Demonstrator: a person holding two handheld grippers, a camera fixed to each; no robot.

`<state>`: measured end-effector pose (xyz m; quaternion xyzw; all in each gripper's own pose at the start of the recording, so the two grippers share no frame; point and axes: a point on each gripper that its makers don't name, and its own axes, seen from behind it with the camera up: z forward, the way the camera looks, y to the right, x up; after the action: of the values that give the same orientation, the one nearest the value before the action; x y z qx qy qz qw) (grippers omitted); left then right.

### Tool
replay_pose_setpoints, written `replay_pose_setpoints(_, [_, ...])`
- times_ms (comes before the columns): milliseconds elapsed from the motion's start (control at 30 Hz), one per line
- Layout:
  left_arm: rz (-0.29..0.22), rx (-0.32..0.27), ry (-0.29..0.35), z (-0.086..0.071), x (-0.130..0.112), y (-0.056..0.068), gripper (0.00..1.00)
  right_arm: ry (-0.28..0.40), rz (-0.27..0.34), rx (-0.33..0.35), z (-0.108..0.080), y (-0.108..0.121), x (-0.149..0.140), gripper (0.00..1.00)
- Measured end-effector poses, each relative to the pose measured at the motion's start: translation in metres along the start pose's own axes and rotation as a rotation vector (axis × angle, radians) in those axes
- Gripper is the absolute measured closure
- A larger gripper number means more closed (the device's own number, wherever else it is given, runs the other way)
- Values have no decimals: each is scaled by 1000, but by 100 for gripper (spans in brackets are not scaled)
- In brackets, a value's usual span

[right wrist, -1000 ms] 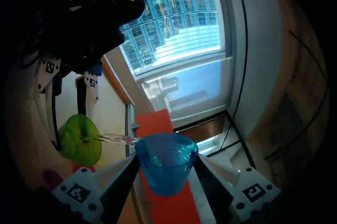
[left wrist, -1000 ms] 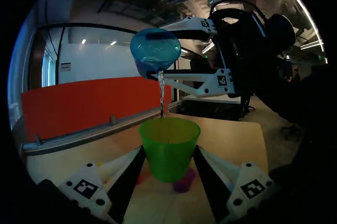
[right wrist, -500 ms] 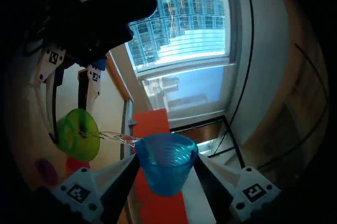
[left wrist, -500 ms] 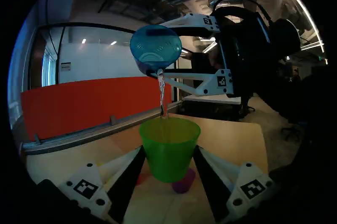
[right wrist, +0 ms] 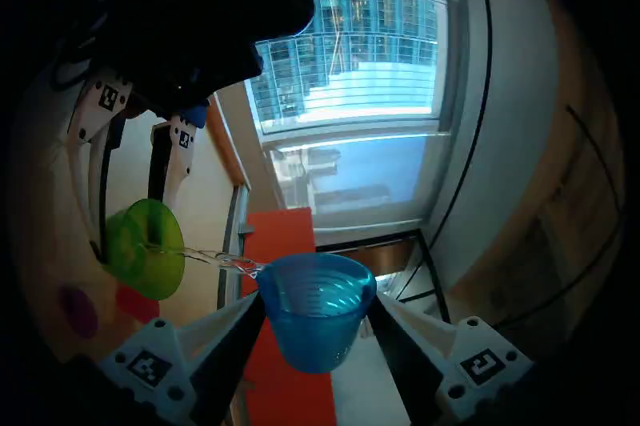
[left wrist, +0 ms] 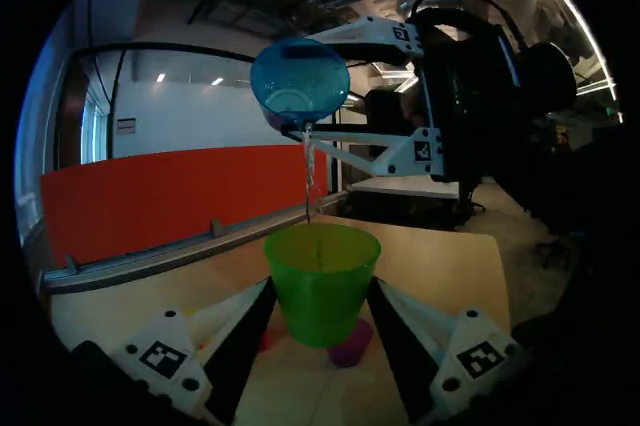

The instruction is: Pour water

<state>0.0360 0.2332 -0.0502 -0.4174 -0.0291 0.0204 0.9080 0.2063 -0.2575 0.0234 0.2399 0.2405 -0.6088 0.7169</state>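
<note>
A green cup stands upright between the fingers of my left gripper, which is shut on it above the wooden table. Above it, a blue cup is tipped on its side in my right gripper. A thin stream of water falls from its rim into the green cup. In the right gripper view the blue cup sits clamped between my right gripper's fingers, and the water stream runs to the green cup held by the left gripper.
A purple cup and a red cup lie on the table below the green cup. An orange partition runs along the table's far side. A large window lies ahead of the right gripper. A person's dark sleeve holds the right gripper.
The blue cup has tilted further and risen slightly. The water stream has thinned. The green cup has stayed in place.
</note>
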Motion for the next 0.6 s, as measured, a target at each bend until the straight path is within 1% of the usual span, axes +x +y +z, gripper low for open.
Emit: replay_pose_setpoints(600, [-3,5,5,1,3,-1,21,6,-138,-1,1,0,17,11])
